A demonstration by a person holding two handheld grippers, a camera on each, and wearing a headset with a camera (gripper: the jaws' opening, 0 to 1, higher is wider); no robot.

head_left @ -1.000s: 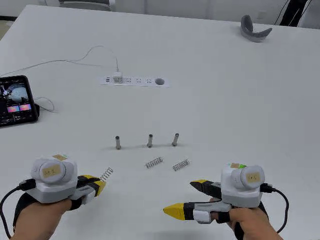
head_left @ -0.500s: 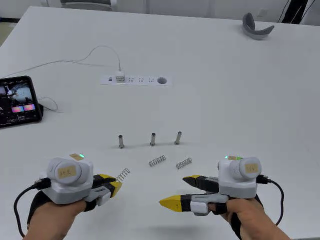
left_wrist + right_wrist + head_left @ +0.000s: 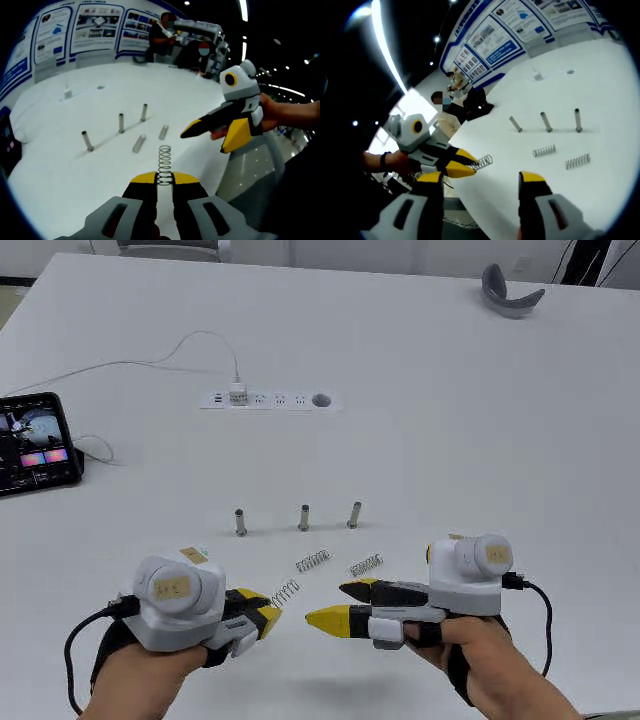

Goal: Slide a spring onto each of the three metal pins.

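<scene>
Progress at this moment: nil completed placements out of three. The left-hand pin point(image 3: 240, 523), the middle pin point(image 3: 304, 518) and the right-hand pin point(image 3: 354, 515) stand upright in a row on the desk point(image 3: 450, 440), and all three are bare (the left gripper view shows each shaft plain from base to top).

Two springs lie flat on the desk just in front of the row. The first loose spring point(image 3: 313, 560) and the second loose spring point(image 3: 366, 565) are apart from one another and touch no pin.

The third spring point(image 3: 285, 592) is pinched by one end between the closed jaws of the left gripper point(image 3: 268, 612), with most of its length sticking out past the tips. It sits nearer the person than the row, well short of any pin.

The right gripper point(image 3: 325, 605) has its jaws spread and holds nothing. Its tips point toward the third spring, near it but not touching.

Assessment: pickup of one spring is done. Seating it on a pin remains, as do the pickup and seating of the other two.
</scene>
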